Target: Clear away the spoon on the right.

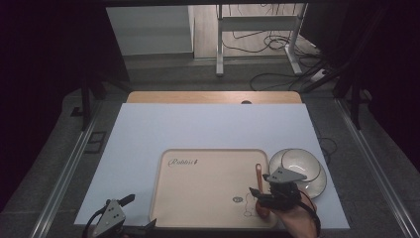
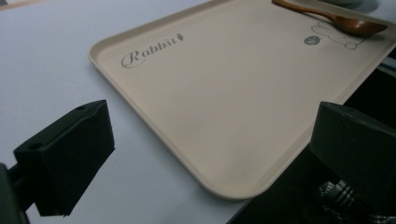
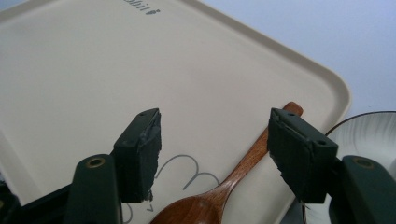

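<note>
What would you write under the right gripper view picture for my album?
Open right gripper hovering over a wooden spoon lying on a beige tray.

Glossy wooden spoon — matt tray

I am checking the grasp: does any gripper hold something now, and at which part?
Nothing is held. The right gripper is open above the wooden spoon, which lies on the tray. The left gripper is open too.
</note>
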The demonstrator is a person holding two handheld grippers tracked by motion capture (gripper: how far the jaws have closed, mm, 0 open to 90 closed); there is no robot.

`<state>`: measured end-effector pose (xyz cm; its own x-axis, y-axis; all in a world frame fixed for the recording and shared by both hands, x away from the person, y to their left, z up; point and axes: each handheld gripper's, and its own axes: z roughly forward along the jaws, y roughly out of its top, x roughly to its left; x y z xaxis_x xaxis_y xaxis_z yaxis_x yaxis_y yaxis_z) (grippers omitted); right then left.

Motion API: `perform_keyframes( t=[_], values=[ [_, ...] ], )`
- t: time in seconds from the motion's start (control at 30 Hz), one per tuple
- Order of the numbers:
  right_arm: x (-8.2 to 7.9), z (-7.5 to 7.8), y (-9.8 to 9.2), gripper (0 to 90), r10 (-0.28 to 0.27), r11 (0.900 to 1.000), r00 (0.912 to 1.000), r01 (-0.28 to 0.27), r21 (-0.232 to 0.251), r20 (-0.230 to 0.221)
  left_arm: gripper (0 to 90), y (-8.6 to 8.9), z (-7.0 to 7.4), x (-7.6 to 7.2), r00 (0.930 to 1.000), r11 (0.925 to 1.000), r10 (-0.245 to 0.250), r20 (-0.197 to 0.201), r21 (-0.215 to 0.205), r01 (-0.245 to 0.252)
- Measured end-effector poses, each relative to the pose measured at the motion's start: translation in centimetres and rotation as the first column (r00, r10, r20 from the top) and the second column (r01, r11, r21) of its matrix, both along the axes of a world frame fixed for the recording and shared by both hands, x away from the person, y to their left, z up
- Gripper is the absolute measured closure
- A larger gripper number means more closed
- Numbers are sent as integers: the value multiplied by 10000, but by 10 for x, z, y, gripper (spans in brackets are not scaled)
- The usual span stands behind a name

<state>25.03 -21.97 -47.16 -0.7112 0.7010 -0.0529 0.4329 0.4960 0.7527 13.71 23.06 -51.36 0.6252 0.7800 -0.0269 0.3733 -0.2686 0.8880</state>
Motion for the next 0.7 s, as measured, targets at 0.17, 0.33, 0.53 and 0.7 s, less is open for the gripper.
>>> perform_keyframes(
  t=[0.17,0.33,0.53,0.7],
  values=[
    [-6,2,-2,324,97,9999,9998,-99,113,163,0,5,0,-1,9998,9990,170,76,-406,-167],
    [-11,1,-4,307,191,9997,9995,-196,171,262,0,7,0,0,9996,9979,299,20,-578,-297],
    [-15,-1,-8,269,223,9994,9994,-230,267,252,0,6,0,0,9996,9984,266,-36,-489,-267],
    [-17,-3,-10,201,126,9993,9996,-135,355,265,0,5,0,0,9997,9988,246,-70,-427,-248]
  ],
)
